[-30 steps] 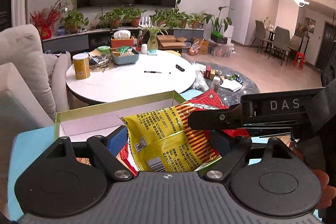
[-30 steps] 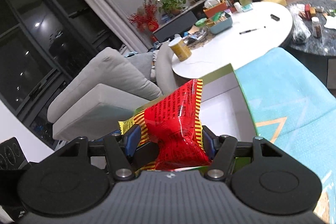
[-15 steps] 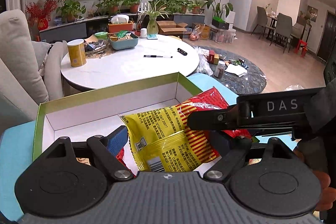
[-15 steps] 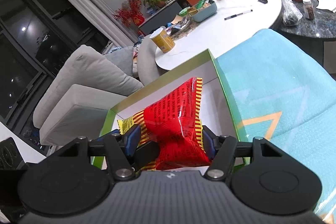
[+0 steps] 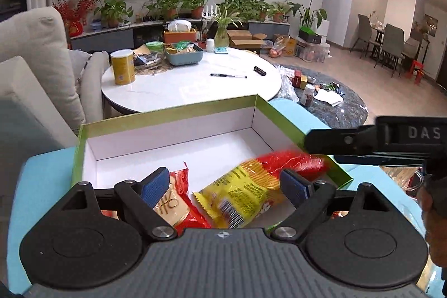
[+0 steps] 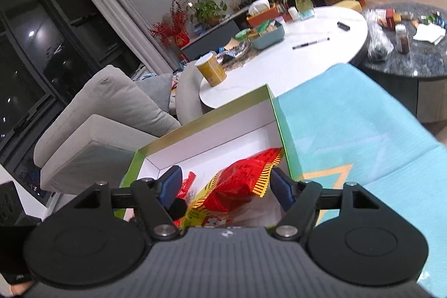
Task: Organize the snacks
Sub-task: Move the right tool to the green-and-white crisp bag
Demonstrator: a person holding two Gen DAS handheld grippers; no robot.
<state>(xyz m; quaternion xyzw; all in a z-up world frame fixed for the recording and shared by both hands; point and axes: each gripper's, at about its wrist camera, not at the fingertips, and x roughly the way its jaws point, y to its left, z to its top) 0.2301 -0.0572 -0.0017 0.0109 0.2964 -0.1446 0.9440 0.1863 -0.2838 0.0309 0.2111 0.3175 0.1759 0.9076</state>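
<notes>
Nearest the lens, the left gripper stands wide, its blue pads clear of the crinkled yellow-and-red foil snack bag lying between them. The right gripper is opening; the same bag sits between its pads, apparently untouched, blurred as if dropping. The bag lies inside the shallow green-rimmed white cardboard box, beside a red-and-cream snack packet. The box rests on a turquoise mat. Beyond stands a round white table carrying a yellow cylindrical canister. Risk, as judged: the bag's red end leans toward the box's right wall and may drape over it; a withdrawing pad could snag the foil.
</notes>
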